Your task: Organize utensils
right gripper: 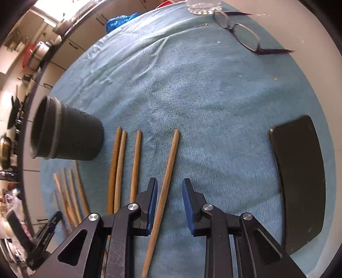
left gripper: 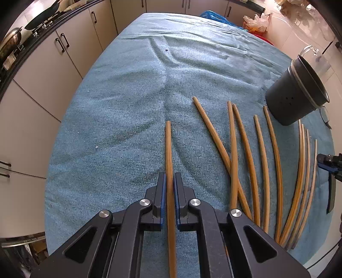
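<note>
While my left gripper (left gripper: 170,181) clamps one chopstick (left gripper: 168,145), my right gripper (right gripper: 170,188) straddles another chopstick (right gripper: 168,166), jaws apart.

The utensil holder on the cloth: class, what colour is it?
The utensil holder is dark grey, seen best in the right wrist view.

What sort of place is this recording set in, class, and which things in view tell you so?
Most likely a home kitchen. Cream cabinet doors with dark handles run along one side, pans sit on a stove above them, and wooden chopsticks lie beside a dark utensil holder on a cloth-covered table.
</note>
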`<state>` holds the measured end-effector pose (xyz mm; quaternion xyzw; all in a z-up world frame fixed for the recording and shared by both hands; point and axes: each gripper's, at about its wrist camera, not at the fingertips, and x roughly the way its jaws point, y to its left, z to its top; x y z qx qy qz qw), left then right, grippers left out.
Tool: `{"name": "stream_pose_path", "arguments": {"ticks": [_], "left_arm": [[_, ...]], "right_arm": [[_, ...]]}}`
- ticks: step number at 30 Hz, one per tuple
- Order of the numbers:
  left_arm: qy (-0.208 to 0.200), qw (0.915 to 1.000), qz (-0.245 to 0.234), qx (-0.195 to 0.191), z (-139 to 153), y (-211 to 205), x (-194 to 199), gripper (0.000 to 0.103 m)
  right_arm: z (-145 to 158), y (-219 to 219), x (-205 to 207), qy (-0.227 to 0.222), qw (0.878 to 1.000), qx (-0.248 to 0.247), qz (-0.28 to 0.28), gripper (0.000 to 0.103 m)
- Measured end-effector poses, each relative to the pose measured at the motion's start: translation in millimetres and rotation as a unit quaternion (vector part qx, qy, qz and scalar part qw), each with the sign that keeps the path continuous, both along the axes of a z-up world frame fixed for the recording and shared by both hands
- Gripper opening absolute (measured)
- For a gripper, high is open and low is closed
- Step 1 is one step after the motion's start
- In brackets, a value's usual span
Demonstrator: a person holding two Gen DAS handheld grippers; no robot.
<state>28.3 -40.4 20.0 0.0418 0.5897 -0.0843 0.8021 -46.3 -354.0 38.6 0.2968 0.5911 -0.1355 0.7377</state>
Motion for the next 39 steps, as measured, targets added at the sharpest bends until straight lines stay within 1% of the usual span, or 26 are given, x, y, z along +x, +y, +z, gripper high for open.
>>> {"name": "stream_pose_path", "arguments": {"ticks": [1, 3, 4, 7, 10, 14, 18, 22, 26, 29, 37, 39], "left_arm": [[0.0, 1.0, 0.0, -0.001, 0, 0, 1, 0.007], [0.001, 1.0, 0.002, -0.005, 0, 0, 4, 0.006], [0.001, 1.0, 0.004, -0.007, 0, 0, 6, 0.006], [-0.001, 0.9997, 0.003, -0.024, 2, 2, 5, 0.006], [-0.023, 0.9988, 0.0, -0.044, 12, 3, -1, 0.006], [-0.05, 0.9962, 0.003, -0.071, 34, 8, -9, 0.006], [-0.084, 0.9933, -0.004, -0.079, 61, 11, -22, 0.006], [-0.114, 0.9893, -0.013, -0.09, 88, 11, -35, 0.006], [-0.131, 0.9862, -0.024, -0.098, 108, 14, -48, 0.006], [-0.142, 0.9843, -0.033, -0.1, 120, 16, -56, 0.006], [-0.159, 0.9809, -0.037, -0.106, 136, 24, -64, 0.006], [-0.162, 0.9801, -0.037, -0.108, 139, 25, -65, 0.006]], "right_arm": [[-3, 1, 3, 0.007, 1.0, -0.002, 0.002, 0.023], [-2, 7, 11, 0.018, 0.999, -0.03, 0.014, 0.014], [-4, 9, 13, 0.02, 0.999, -0.033, 0.018, 0.009], [-4, 14, 14, 0.021, 0.999, -0.037, 0.025, 0.007], [1, 8, 7, 0.007, 1.0, -0.022, 0.016, 0.006], [27, 13, -10, -0.044, 0.999, -0.019, 0.012, 0.006], [58, 26, -30, -0.1, 0.994, -0.03, 0.018, 0.006], [86, 41, -51, -0.153, 0.986, -0.053, 0.025, 0.006], [112, 57, -73, -0.199, 0.977, -0.076, 0.031, 0.006], [125, 64, -88, -0.218, 0.972, -0.083, 0.036, 0.006], [145, 77, -101, -0.248, 0.963, -0.101, 0.038, 0.005], [148, 79, -102, -0.254, 0.961, -0.102, 0.039, 0.001]]}}
